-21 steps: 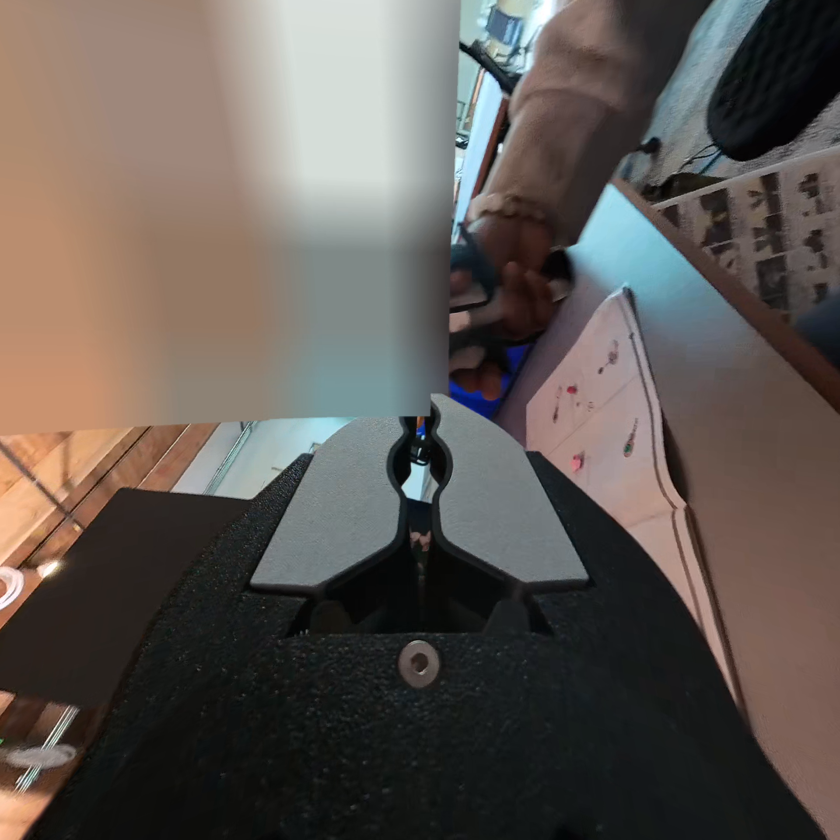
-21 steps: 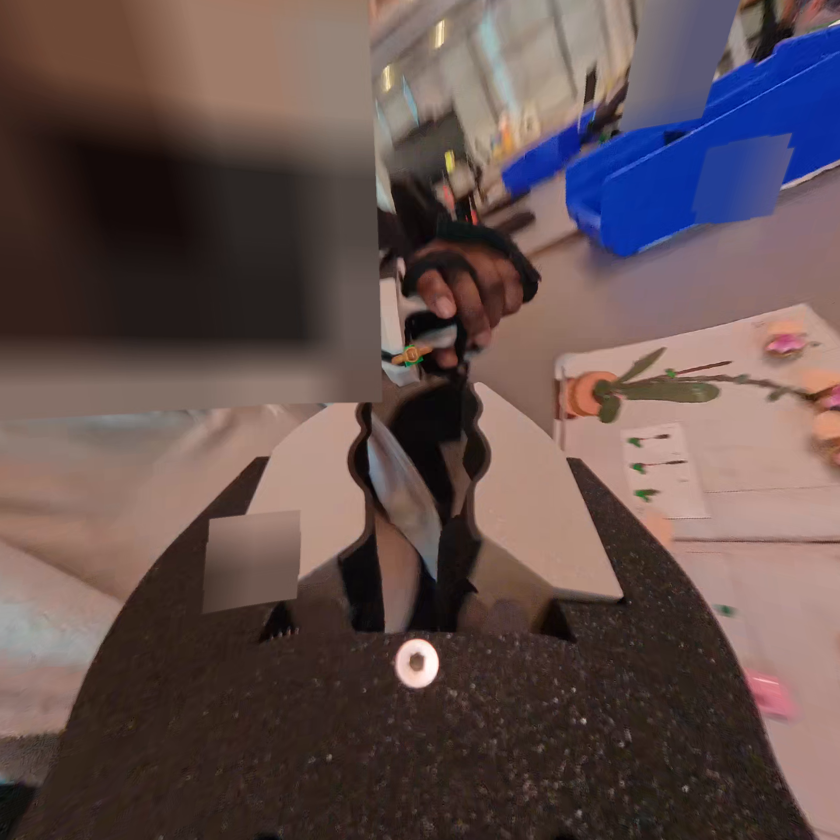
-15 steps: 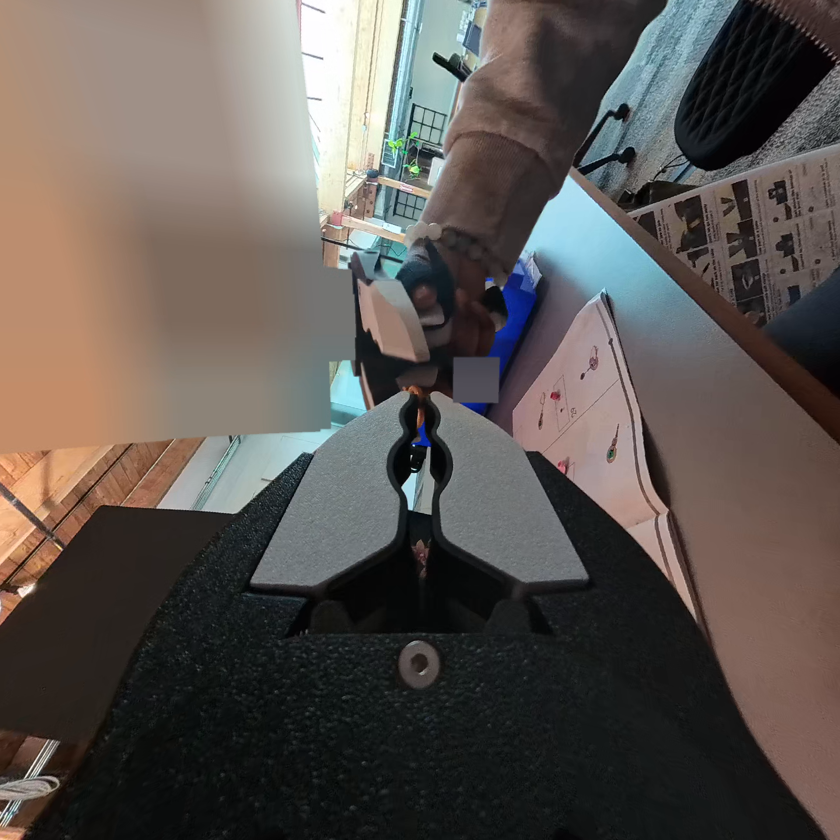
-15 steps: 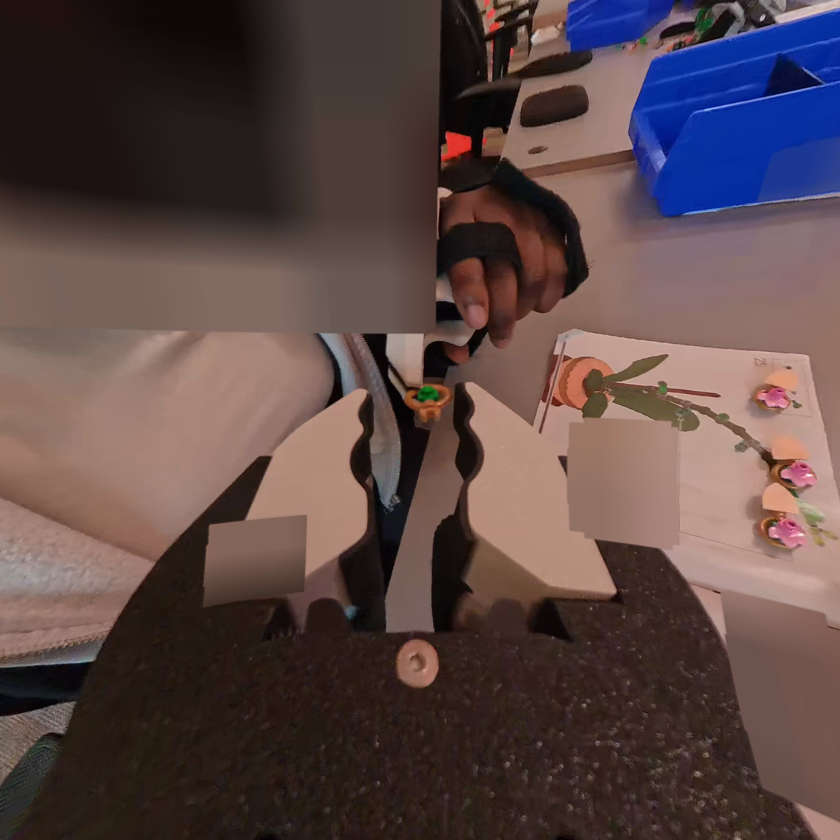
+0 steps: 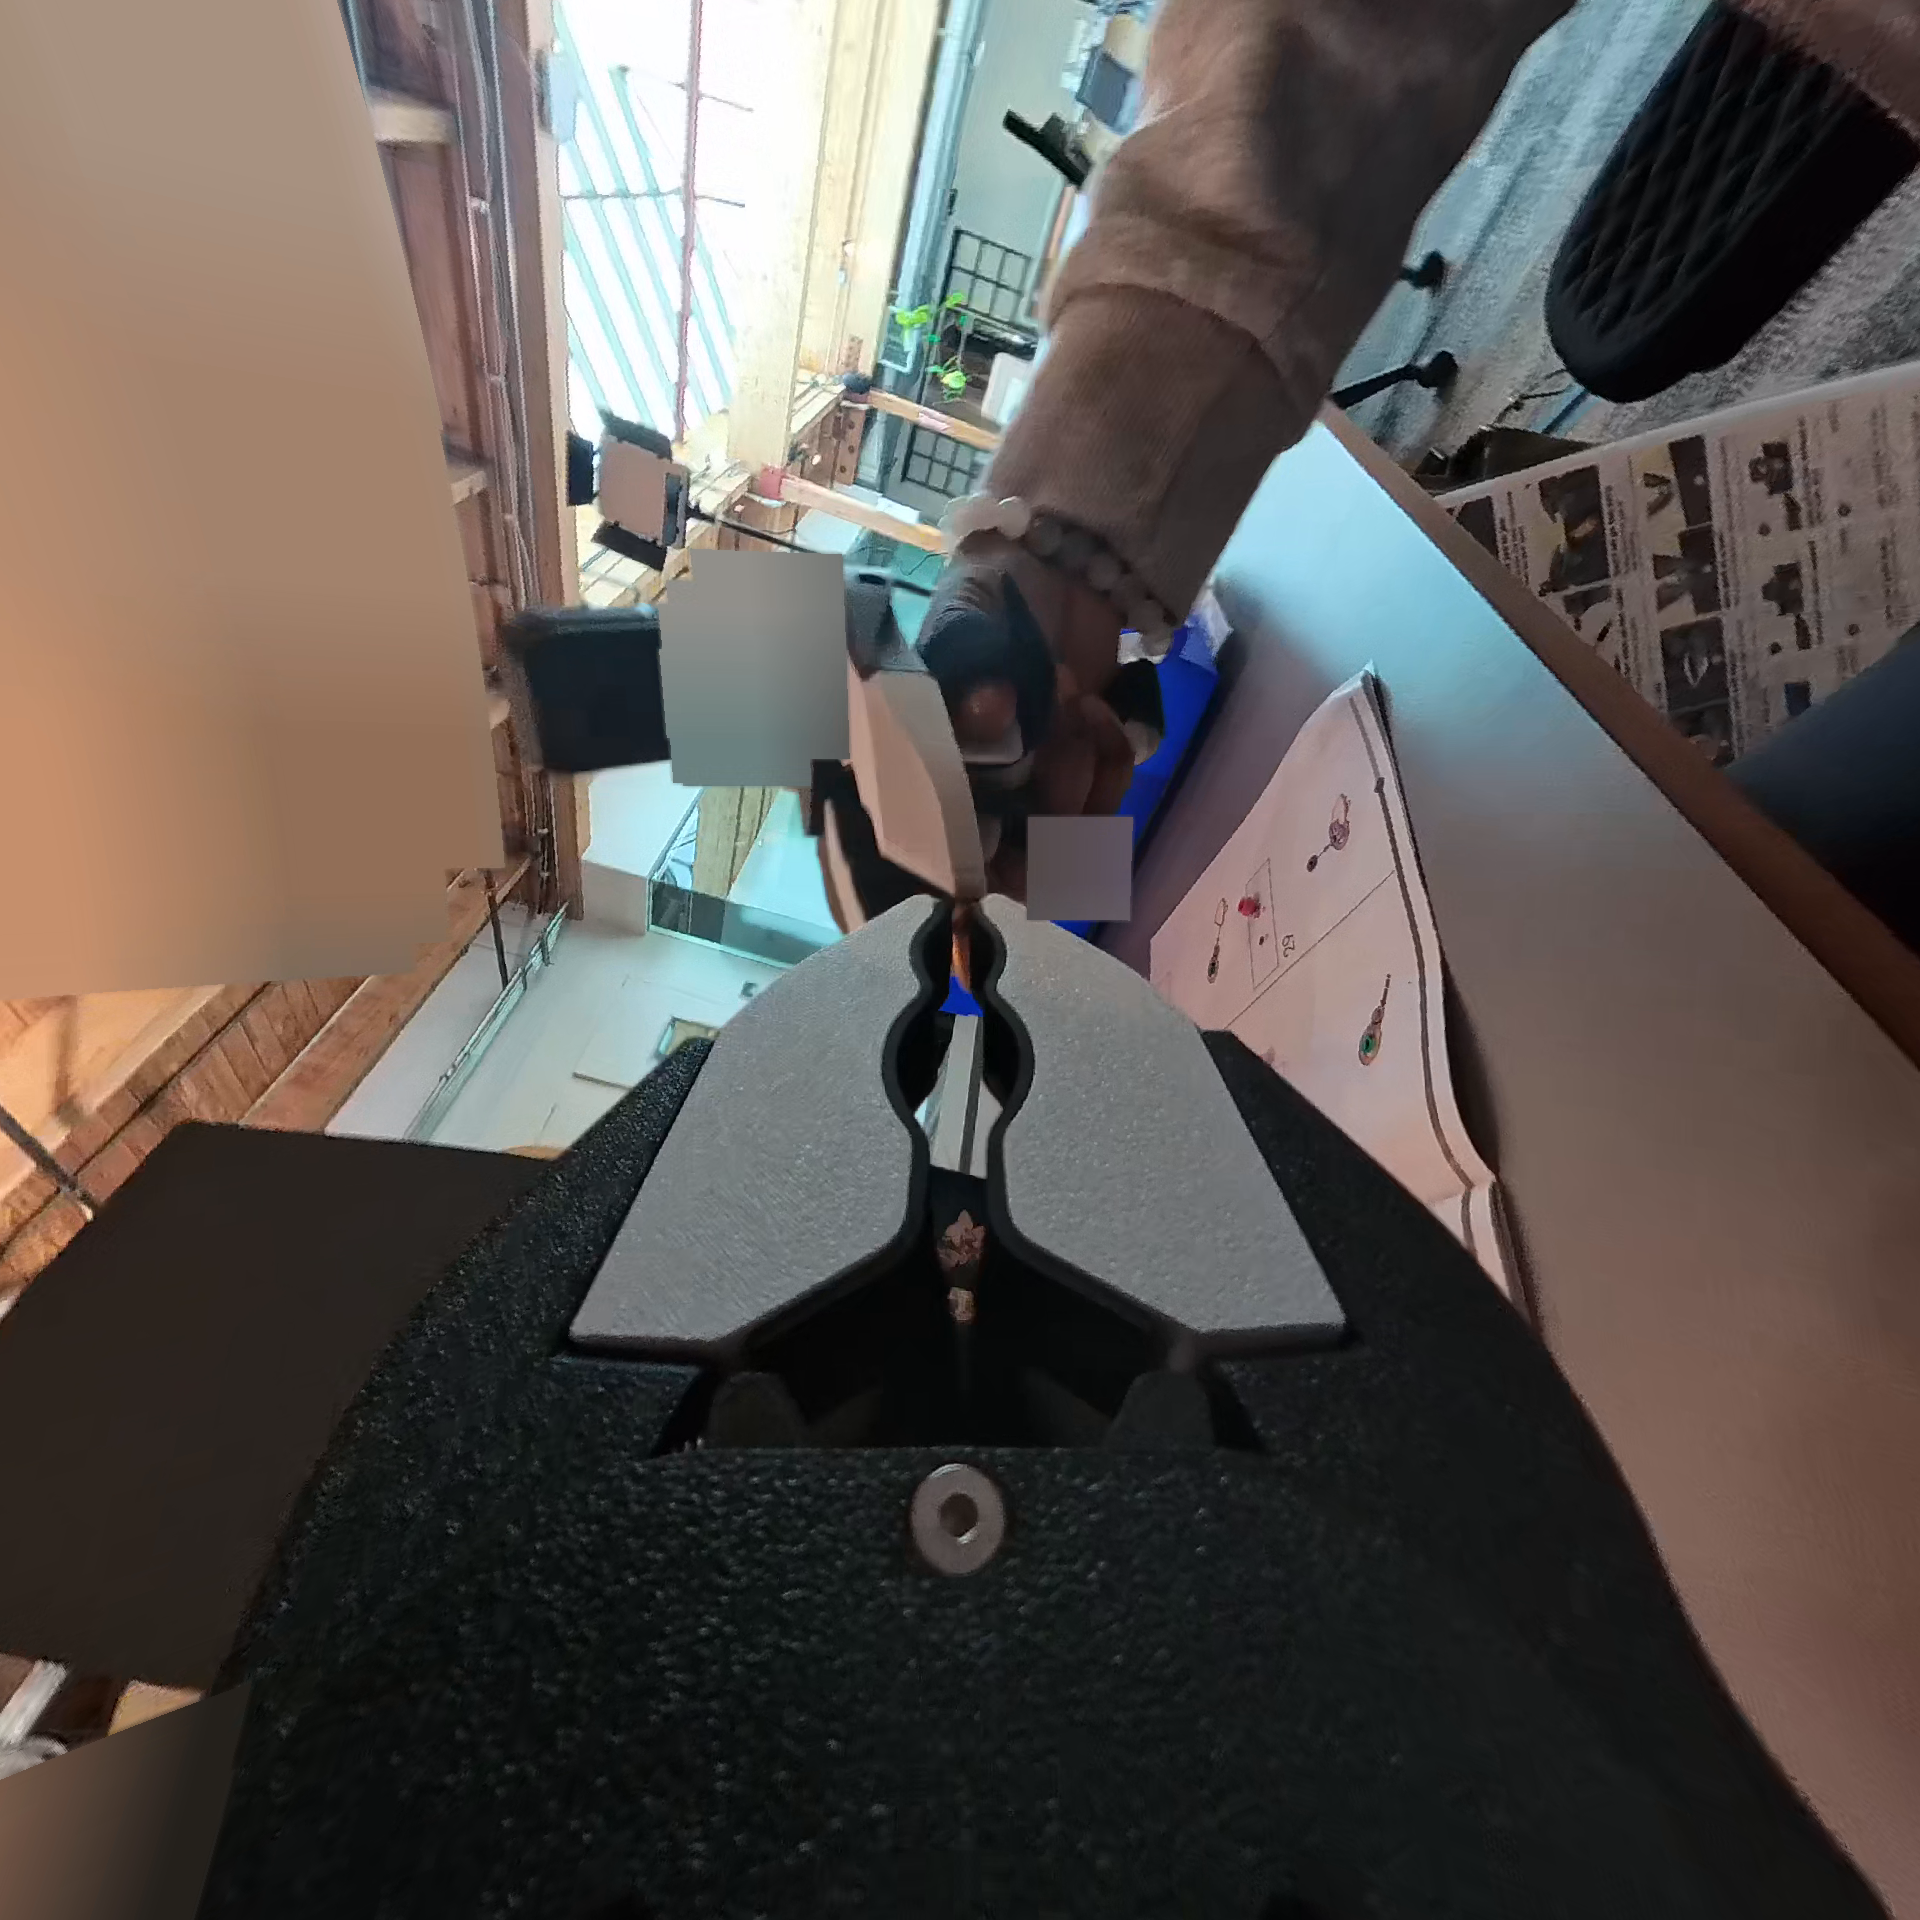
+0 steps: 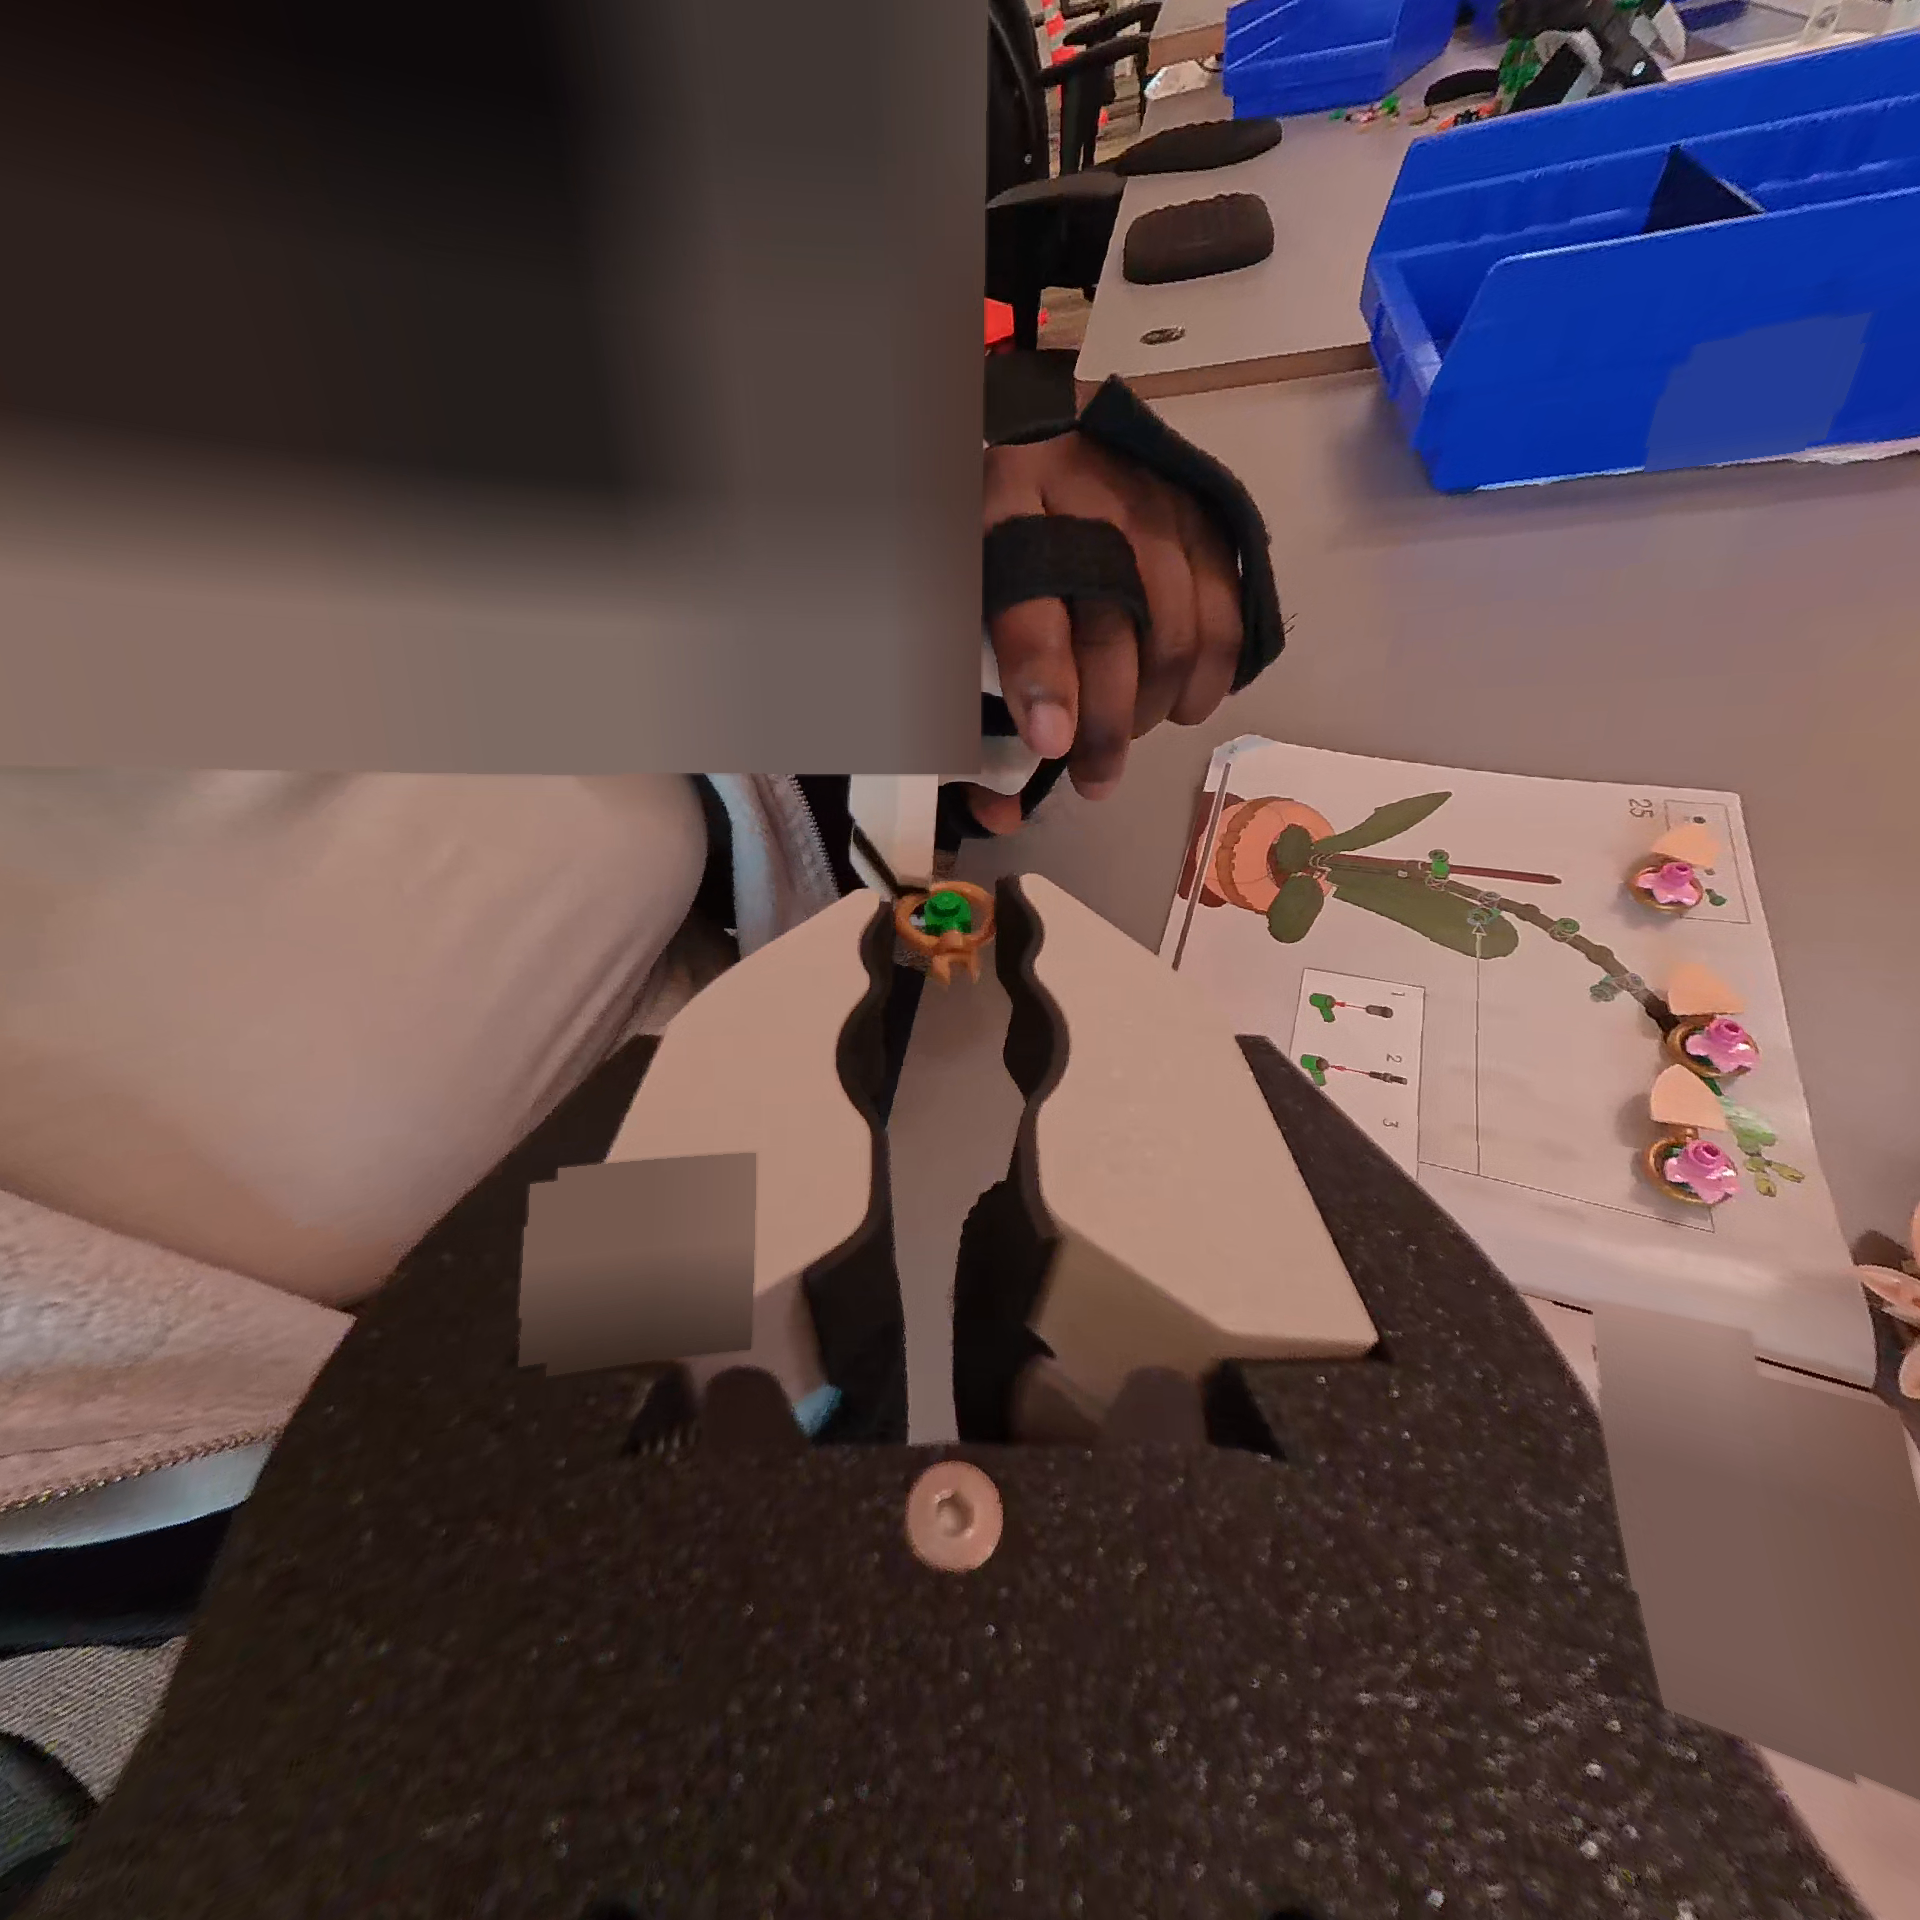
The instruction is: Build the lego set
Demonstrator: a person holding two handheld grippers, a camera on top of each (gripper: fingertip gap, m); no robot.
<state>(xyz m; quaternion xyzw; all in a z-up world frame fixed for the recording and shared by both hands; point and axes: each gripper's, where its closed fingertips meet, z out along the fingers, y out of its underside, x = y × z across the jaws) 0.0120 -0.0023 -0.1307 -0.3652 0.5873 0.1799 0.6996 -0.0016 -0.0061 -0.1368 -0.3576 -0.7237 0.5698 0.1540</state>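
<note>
Two blue bins (image 6: 1621, 343) on grey table (image 6: 1455, 623), contents unclear.

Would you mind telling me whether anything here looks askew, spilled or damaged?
Nothing stands out. The instruction booklet lies flat on the grey table, and the small gold-and-green piece looks intact between the right gripper fingertips.

— What do the grippers look like?
— Each gripper (image 5: 961, 914) (image 6: 940, 914) has grey wavy-edged fingers (image 5: 790, 1132), a black pebbled body and one silver screw (image 5: 956, 1530).
— And the person?
— Beige sleeve (image 5: 1174, 343), pale bead bracelet (image 5: 1049, 535), black hand straps (image 6: 1070, 566).
</note>
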